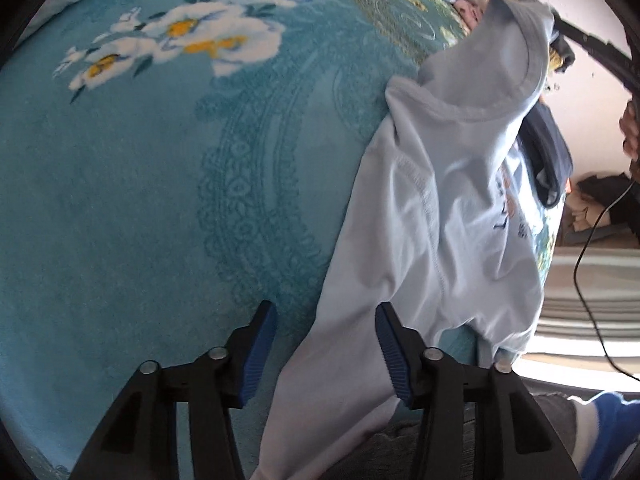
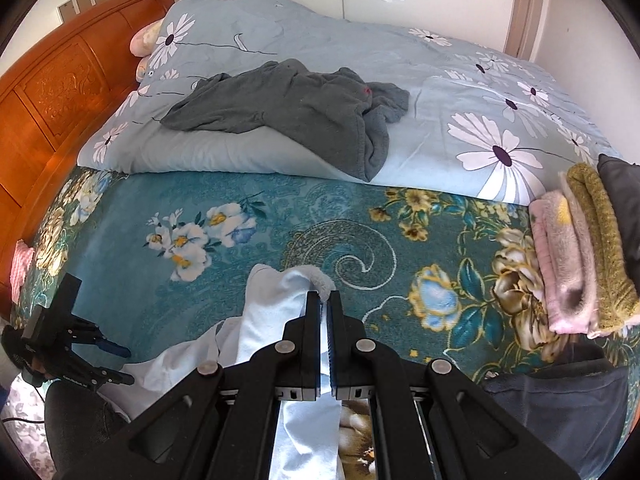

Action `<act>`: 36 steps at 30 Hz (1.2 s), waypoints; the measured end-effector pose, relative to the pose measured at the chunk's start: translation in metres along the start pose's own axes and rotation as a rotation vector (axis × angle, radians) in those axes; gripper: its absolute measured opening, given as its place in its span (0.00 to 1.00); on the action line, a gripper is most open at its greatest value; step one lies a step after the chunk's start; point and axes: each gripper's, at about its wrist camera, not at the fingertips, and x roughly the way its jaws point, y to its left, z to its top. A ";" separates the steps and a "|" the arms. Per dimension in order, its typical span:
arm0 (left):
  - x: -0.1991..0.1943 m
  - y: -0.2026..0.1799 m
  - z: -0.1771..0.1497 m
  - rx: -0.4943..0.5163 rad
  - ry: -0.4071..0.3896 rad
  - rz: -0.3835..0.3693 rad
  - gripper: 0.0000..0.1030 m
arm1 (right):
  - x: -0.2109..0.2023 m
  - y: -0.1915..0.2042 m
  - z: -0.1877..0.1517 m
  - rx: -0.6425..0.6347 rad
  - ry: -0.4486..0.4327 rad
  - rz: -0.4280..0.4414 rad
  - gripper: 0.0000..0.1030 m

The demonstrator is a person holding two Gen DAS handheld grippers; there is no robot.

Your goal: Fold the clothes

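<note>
A pale blue T-shirt (image 1: 448, 200) hangs lifted over the teal floral blanket (image 1: 140, 200), its collar up at the far end. My right gripper (image 2: 324, 298) is shut on the shirt's collar edge (image 2: 280, 312) and holds it above the blanket (image 2: 240, 208). My left gripper (image 1: 326, 316) is open; the shirt's lower cloth lies between and under its blue pads, not pinched. The left gripper also shows in the right wrist view (image 2: 116, 364), open beside the shirt's low end.
A dark grey garment (image 2: 304, 112) lies crumpled on the light blue flowered duvet (image 2: 460, 92) at the back. Folded pink and mustard towels (image 2: 580, 248) are stacked at the right. A wooden headboard (image 2: 52, 92) stands left. A dark cloth (image 2: 560, 408) lies at lower right.
</note>
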 end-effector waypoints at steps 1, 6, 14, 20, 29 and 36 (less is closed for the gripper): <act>0.003 -0.003 0.000 0.013 0.009 0.013 0.39 | 0.002 0.000 0.000 0.003 0.003 0.003 0.03; 0.005 -0.023 -0.002 0.085 -0.012 0.059 0.07 | 0.006 -0.002 -0.004 0.030 0.014 0.022 0.03; -0.015 -0.035 0.006 0.111 -0.123 0.135 0.04 | 0.003 -0.005 -0.008 0.043 0.002 0.028 0.03; -0.043 -0.018 0.021 0.041 -0.218 0.198 0.04 | -0.002 -0.005 0.000 0.045 -0.026 0.029 0.03; -0.129 0.098 0.023 -0.140 -0.335 0.338 0.04 | 0.015 0.031 0.053 -0.057 -0.064 0.055 0.03; -0.189 0.157 0.048 -0.255 -0.427 0.477 0.02 | 0.044 0.055 0.132 -0.091 -0.115 0.009 0.02</act>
